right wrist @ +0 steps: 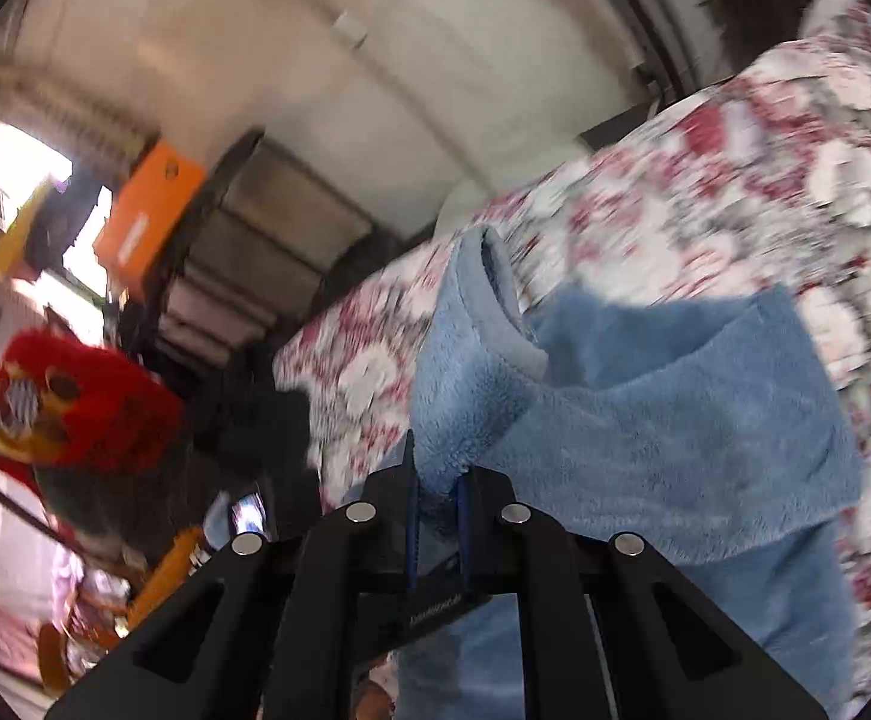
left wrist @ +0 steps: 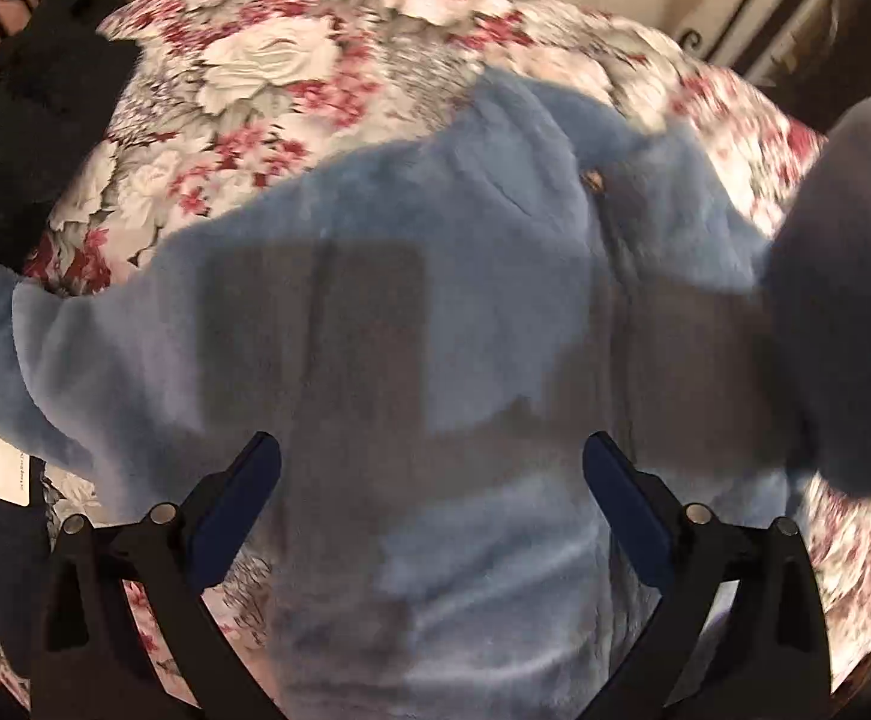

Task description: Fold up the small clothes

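Fluffy blue garment on floral bedspread, sleeve pinched in right gripper, left gripper spread.

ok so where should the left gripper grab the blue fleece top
Probably the free sleeve at the left edge of the blue fleece top, coming in from the left. It juts out over the floral bedspread; the left gripper is open, and the right gripper already pinches the other sleeve.

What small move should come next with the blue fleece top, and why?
Probably carry the sleeve across onto the top's body: the right hand-held gripper is shut on its cuff, lifted off the floral blanket, while the left hand-held gripper hovers open above.
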The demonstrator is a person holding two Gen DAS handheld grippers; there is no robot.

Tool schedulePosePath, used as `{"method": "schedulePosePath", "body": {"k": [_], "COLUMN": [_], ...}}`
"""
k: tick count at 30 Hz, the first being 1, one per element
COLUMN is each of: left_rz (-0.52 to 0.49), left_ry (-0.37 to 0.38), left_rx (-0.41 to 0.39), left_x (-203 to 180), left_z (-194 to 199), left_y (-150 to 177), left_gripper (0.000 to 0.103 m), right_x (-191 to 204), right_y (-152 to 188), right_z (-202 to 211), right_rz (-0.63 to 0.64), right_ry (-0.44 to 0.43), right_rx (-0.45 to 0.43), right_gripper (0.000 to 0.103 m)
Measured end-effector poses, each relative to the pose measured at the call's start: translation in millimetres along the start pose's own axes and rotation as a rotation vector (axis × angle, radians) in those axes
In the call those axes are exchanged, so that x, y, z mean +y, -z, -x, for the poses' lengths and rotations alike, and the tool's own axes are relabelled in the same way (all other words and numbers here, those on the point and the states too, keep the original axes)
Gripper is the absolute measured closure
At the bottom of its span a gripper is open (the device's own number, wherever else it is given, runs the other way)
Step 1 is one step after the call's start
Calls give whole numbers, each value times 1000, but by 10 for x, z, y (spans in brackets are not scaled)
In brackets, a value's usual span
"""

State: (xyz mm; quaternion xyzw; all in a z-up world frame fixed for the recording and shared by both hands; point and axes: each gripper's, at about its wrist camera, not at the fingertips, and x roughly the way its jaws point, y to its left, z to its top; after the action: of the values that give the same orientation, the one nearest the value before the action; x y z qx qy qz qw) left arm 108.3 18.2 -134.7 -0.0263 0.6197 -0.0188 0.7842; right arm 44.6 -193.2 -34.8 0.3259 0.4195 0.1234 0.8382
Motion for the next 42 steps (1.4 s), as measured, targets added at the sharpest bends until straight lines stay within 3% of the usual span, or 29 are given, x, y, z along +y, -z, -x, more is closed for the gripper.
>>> {"method": "schedulePosePath", "body": {"k": [4, 7, 9, 10, 11, 16, 18, 20, 21, 23, 26, 27, 28, 30, 34, 38, 41, 42], "left_rz": [37, 146, 230, 250, 265, 211, 157, 87, 51, -12, -103, -131, -154, -178, -148, -128, -137, -151], "left_ry": [-70, -79, -53, -45, -39, -76, -78, -67, -59, -47, -76, -101, -138, -189, -166, -126, -52, -62], "left_rx": [15, 70, 77, 72, 62, -47, -90, -101, -96, -80, -37, -13, 15, 67, 69, 9, -22, -8], "left_x": [267, 641, 900, 965, 1027, 955, 777, 559, 452, 251, -19, -64, -105, -134, -100, -104, -163, -194], "left_z": [-17, -72, -46, -19, 35, 390, 491, 487, 443, 318, 44, -80, -204, -480, -495, -196, -27, -68], "left_y": [-33, -50, -61, -70, -81, -139, -178, -163, -145, -132, -21, 10, 35, 94, 52, -32, -36, -24], "left_gripper": [5, 5, 5, 5, 5, 5, 5, 5, 5, 5, 5, 5, 5, 4, 4, 5, 5, 5], "right_x": [223, 276, 254, 230, 215, 236, 189, 29, -87, -411, -1033, -1214, -1450, -1751, -2093, -1741, -1469, -1443], "right_y": [211, 373, 485, 556, 612, 775, 746, 595, 481, 223, -103, -166, -234, -265, -201, -248, -79, -1], "right_z": [-426, -714, -885, -997, -1049, -966, -815, -580, -476, -367, -345, -348, -373, -500, -593, -248, 51, 91], "right_rz": [71, 126, 146, 152, 155, 224, 237, 247, 240, 162, -32, -88, -150, -209, -333, -201, -110, -89], "right_ry": [29, 49, 59, 57, 50, 5, 6, 42, 74, 127, 138, 146, 150, 165, 116, 151, 151, 177], "right_rx": [78, 144, 211, 277, 318, 432, 427, 343, 284, 198, 132, 112, 106, 159, 197, 143, 167, 183], "right_gripper": [92, 91, 81, 58, 42, 42, 42, 42, 42, 68, 84, 85, 85, 103, 103, 100, 99, 98]}}
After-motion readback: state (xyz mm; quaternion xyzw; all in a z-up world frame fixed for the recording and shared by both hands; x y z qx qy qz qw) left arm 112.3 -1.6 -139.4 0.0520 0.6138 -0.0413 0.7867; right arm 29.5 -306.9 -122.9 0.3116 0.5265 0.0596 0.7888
